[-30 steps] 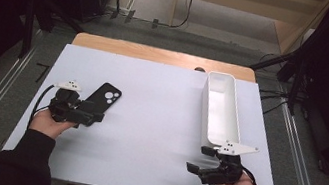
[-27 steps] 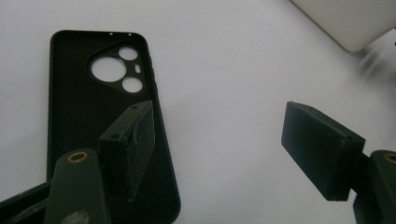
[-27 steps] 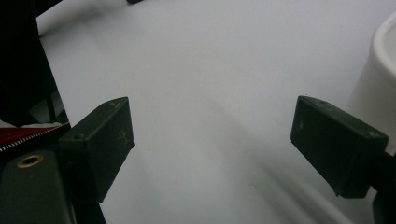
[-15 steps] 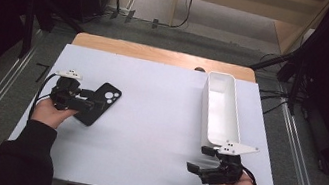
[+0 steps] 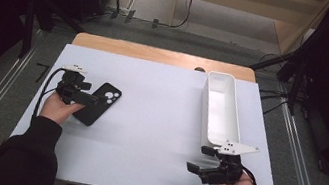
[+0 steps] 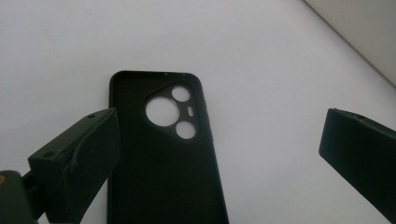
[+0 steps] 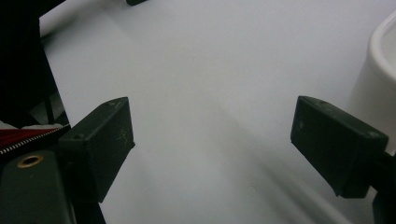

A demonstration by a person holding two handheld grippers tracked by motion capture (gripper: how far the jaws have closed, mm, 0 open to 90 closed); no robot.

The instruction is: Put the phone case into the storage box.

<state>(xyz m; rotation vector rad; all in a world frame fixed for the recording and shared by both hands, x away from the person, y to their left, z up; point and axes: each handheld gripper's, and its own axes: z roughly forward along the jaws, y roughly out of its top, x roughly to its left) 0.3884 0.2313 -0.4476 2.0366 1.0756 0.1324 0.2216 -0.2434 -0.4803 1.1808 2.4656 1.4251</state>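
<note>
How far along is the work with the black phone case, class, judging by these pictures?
Done: little. The black phone case lies flat on the white table, inside up. In hand: the left tool is over the case, its jaws just opened wide, the case lying between them, unpressed. Left: gripping and lifting it, perhaps toward the empty white bin. The right tool waits open near the bin.

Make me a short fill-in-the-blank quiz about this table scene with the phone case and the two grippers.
1. The phone case lying on the table is ____ in colour.
2. The white bin stands nearer the ____ gripper.
3. The left gripper has its jaws ____ over the case.

Missing words: black; right; open
</note>
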